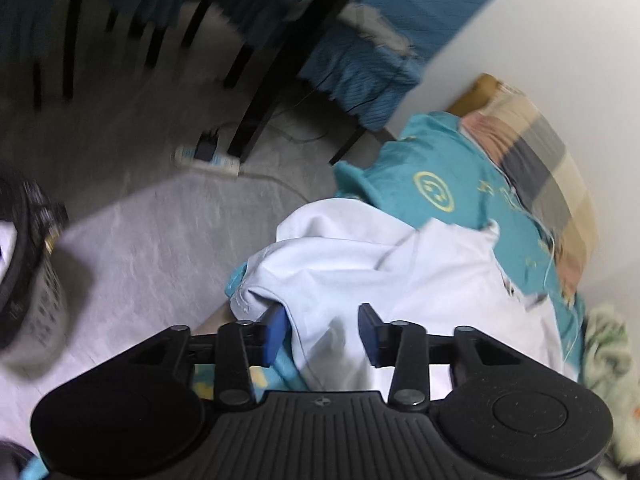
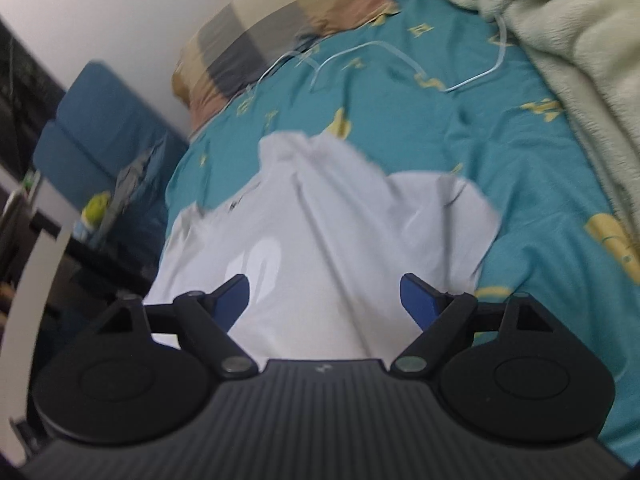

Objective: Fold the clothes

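Both tongs hang over a white garment on a bed, and neither pinches cloth.

From the left wrist camera, the left gripper [image 1: 324, 332] has its blue pads set apart, with a raised fold of the white garment [image 1: 360, 264] running between them but not clamped. The garment lies rumpled at the bed's near edge, partly slumped over the side, on a teal sheet [image 1: 424, 172] printed in yellow. A checked pillow [image 1: 536, 168] sits at the head end by the wall, and a pale green blanket [image 1: 604, 340] shows at the far right. Beyond the bed edge are a grey floor, a power strip [image 1: 208, 160] and a dark perforated basket [image 1: 28, 264].

From the right wrist camera, the right gripper [image 2: 326, 300] is spread wider, its pads well apart above the cloth. The white garment [image 2: 320, 208] runs from the bed's near edge toward the middle, with long creases and a bunched far end. The blanket [image 2: 560, 40] covers the bed's right side; a thin white cable [image 2: 400, 64] lies on the sheet near the pillow [image 2: 272, 28].

The garment is not flat or squared, so spreading or folding both fit. To do either well, each gripper should close on a single layer at a hem or corner, not a mid-cloth ridge, and both should pull evenly, keeping cloth from sliding off the near edge.
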A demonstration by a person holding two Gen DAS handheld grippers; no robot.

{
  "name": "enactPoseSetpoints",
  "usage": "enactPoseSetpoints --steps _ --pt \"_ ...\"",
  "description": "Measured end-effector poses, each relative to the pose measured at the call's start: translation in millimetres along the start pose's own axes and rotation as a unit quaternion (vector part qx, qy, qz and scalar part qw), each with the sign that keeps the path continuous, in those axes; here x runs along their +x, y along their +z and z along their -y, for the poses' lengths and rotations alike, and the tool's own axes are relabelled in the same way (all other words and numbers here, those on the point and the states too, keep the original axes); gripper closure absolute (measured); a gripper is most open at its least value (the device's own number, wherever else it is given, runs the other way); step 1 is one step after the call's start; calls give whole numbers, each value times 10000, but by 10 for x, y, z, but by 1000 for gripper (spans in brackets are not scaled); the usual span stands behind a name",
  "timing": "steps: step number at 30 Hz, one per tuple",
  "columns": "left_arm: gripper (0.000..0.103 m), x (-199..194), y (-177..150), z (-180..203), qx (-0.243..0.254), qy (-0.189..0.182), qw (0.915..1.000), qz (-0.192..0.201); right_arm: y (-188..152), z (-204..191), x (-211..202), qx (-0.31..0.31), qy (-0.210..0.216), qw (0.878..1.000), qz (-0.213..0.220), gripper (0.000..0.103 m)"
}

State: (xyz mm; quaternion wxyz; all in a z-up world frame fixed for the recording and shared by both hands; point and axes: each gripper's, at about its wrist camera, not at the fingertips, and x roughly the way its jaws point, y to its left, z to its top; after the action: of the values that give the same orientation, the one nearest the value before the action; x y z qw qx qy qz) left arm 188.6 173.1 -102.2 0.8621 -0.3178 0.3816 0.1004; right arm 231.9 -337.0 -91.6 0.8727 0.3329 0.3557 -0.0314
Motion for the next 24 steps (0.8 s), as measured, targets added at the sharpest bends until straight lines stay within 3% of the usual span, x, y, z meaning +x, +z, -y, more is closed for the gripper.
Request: enactPoseSetpoints --steps 8,9,13,21,24 --pt "47 -541 -498 574 1075 -659 9918 189 417 663 114 797 -375 9961 54 21" --pt "47 -523 -558 654 1195 -773 9897 160 445 735 150 874 -385 9954 13 26" --pt "47 -348 -741 932 1576 -1063 9818 -9 450 846 322 980 -391 9944 -111 29" --pt "47 110 -913 1096 2019 -973 9736 -440 412 812 562 1576 223 9866 -359 29" --pt "47 186 -923 1100 2081 -963 9721 -486 406 832 689 1703 239 9843 -385 32"
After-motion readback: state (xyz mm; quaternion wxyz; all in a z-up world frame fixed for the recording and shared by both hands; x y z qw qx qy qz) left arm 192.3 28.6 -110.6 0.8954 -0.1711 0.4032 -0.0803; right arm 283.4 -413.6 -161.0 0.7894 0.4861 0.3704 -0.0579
